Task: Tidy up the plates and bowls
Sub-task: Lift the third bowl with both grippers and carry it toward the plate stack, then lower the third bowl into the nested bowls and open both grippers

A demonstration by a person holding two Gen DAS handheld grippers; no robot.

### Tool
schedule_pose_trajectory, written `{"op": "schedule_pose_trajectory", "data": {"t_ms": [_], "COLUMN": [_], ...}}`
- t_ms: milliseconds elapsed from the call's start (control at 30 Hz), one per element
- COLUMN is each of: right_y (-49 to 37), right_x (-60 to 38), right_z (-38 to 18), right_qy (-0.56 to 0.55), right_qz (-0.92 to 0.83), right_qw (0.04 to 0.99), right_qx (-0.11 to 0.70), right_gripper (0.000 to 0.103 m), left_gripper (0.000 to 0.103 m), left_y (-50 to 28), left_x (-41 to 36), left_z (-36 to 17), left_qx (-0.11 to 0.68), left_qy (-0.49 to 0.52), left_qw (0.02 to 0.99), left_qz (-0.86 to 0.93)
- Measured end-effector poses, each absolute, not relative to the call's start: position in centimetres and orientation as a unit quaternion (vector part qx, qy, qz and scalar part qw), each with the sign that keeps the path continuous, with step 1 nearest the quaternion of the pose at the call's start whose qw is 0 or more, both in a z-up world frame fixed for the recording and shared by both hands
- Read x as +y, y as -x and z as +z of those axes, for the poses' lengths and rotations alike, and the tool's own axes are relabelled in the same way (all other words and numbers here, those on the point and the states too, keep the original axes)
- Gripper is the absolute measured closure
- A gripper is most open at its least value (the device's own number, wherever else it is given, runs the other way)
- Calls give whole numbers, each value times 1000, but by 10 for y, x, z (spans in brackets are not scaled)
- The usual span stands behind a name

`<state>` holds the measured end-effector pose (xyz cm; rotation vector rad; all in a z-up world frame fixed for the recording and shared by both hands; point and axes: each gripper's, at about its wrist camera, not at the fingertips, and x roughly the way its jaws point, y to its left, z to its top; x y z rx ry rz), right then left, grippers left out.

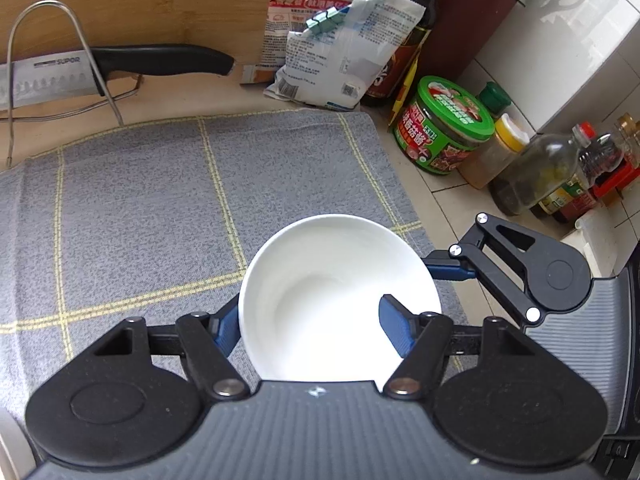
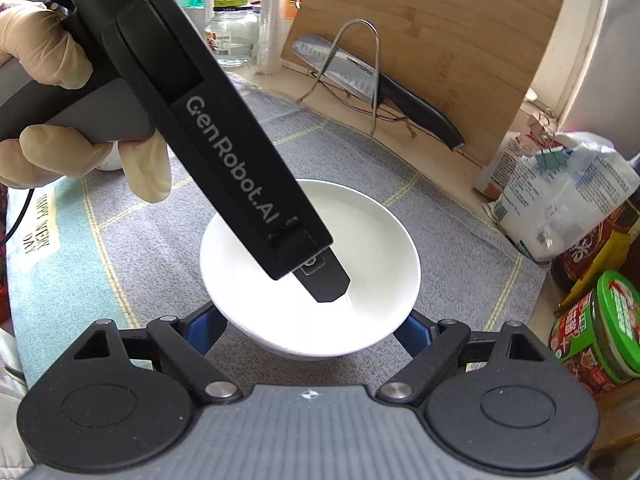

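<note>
White bowl (image 1: 332,292), glossy, empty, upright on grey checked cloth (image 1: 160,208); rim clamped between gripper pads.

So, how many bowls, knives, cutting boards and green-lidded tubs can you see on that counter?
white bowl: 1 (a white shape behind the gloved hand is too hidden to tell)
knife: 1
wooden cutting board: 1
green-lidded tub: 1
Total: 4

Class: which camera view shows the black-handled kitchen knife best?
The left wrist view: the black-handled kitchen knife lies side-on in its wire rack, brand lettering readable, blade tip cropped. The right wrist view shows the knife whole but smaller and slanted.
</note>
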<state>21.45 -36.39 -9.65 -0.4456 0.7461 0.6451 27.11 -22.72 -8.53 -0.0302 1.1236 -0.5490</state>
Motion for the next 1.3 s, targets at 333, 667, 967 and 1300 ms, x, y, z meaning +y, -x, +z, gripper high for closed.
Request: {"op": "schedule_pose_trajectory", "data": {"t_ms": [333, 667, 967, 1300], "right_y": [-203, -195, -208, -221], "right_x": [-326, -244, -167, -105], "right_z": [-72, -52, -37, -45], "right_qy": [233, 249, 241, 245], "right_qz": [340, 360, 393, 424], "right_qw": [842, 837, 830, 808], "right_qx": [349, 329, 315, 329], "right_gripper": [11, 11, 11, 11], "left_gripper": [34, 32, 30, 30], "left_y": [-246, -230, -225, -224], "left_x": [-187, -108, -37, 21], "left_z": [-63, -38, -16, -25], "left_qx": [516, 510, 498, 508], "left_qy": [26, 28, 10, 32], "left_qw": [825, 832, 847, 847], "left_qz": [-232, -216, -183, -153]}}
